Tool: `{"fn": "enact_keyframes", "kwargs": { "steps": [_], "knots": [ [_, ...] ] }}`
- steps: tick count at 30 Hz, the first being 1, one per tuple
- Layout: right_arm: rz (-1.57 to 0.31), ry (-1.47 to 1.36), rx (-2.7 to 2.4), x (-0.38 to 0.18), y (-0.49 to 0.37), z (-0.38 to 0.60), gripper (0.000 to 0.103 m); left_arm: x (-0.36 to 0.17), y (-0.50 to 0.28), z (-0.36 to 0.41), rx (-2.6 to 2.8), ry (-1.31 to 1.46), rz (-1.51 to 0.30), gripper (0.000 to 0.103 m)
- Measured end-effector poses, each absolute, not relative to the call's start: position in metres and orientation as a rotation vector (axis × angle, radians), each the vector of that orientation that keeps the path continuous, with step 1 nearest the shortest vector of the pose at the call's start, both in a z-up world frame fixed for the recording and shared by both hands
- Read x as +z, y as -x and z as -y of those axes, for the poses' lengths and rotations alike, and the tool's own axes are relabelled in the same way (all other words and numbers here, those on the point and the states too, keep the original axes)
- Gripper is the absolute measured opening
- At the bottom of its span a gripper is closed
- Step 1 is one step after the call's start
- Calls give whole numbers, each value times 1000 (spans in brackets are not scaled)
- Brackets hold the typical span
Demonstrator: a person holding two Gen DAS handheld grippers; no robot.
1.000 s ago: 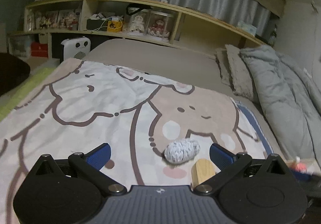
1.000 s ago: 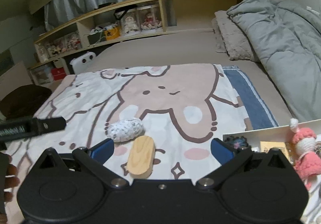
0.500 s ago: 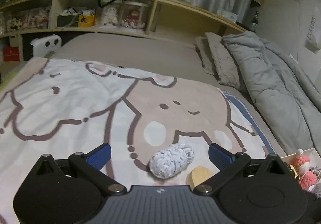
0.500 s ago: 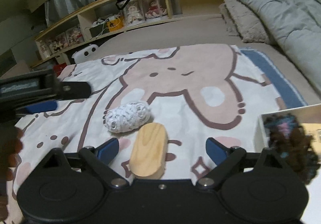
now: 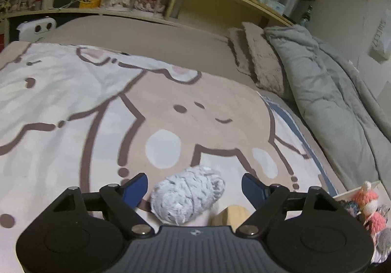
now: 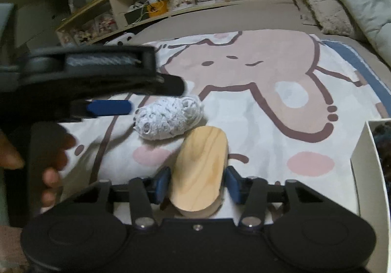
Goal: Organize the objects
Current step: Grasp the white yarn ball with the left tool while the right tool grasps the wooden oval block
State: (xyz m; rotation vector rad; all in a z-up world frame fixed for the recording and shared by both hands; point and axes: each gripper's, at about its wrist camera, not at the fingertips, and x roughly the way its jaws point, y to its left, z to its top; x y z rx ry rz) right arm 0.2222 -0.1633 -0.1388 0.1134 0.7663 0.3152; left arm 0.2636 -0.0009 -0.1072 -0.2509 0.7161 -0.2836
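While both tools converge on the blanket (image 6: 268, 131), the right gripper (image 6: 198, 183) has its pads at either flank of the wooden oval block (image 6: 200, 170), apparently touching (contact unclear, so grip can't be told). L gripper (image 5: 194, 187), jaws wide, straddles the white yarn ball (image 5: 187, 197). Step: pick-up. Next: close, lift, carry to the box (image 6: 366, 175) w/ other yarn items
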Motion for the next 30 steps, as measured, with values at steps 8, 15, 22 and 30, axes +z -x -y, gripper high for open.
{"fn": "enact_keyframes", "kwargs": {
  "steps": [8,15,22,30],
  "knots": [
    [-827,-36,303,-132,-206,171,46,-121,-270,10,-239,267,-755,83],
    [-908,49,307,-124,-178,178,46,-122,-273,11,-153,348,-791,84],
    [-972,91,341,-120,-148,184,45,-122,-272,11,-57,442,-815,84],
    [-991,46,337,-123,-154,181,52,-127,-268,14,-12,469,-770,69]
  ]
}}
